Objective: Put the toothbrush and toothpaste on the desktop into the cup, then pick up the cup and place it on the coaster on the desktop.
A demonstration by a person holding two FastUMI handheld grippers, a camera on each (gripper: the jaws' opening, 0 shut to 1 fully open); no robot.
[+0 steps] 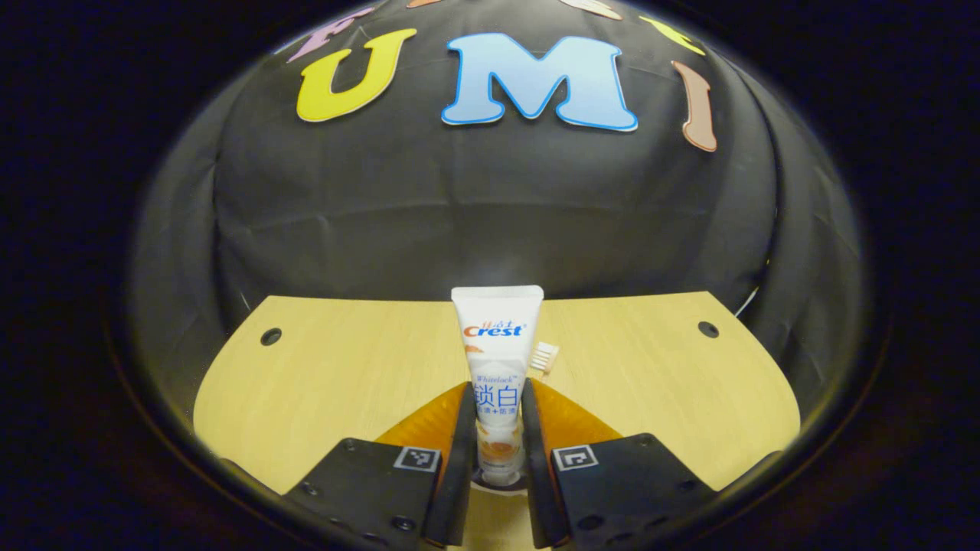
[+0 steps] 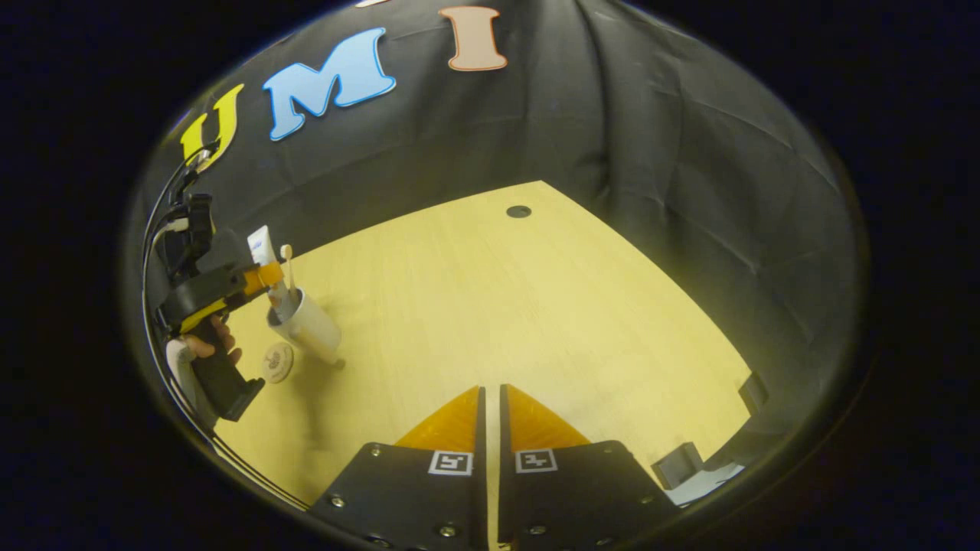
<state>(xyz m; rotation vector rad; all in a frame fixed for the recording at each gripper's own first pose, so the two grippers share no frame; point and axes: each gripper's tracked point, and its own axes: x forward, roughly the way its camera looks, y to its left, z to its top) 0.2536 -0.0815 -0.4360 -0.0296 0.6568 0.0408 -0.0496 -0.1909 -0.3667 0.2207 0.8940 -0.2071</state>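
My left gripper [image 1: 498,392] is shut on a white toothpaste tube [image 1: 498,329] that stands upright, cap end down. The bristle head of a toothbrush [image 1: 544,357] peeks out just behind the tube on the right. In the right gripper view, far to the left, the left gripper [image 2: 260,279] and the hand on it hold the toothpaste tube [image 2: 259,246] over a white cup [image 2: 310,327], and the toothbrush [image 2: 289,268] stands in that cup. A round coaster [image 2: 277,361] lies on the desk beside the cup. My right gripper [image 2: 491,398] is shut over the desk, gripping nothing.
The light wooden desktop [image 2: 521,306] has a cable hole [image 2: 518,211] near the back, and two more holes [image 1: 270,336] [image 1: 708,329] near its far corners. Small dark fixtures [image 2: 677,464] sit at the desk's edge on the right. Black cloth walls close the booth in.
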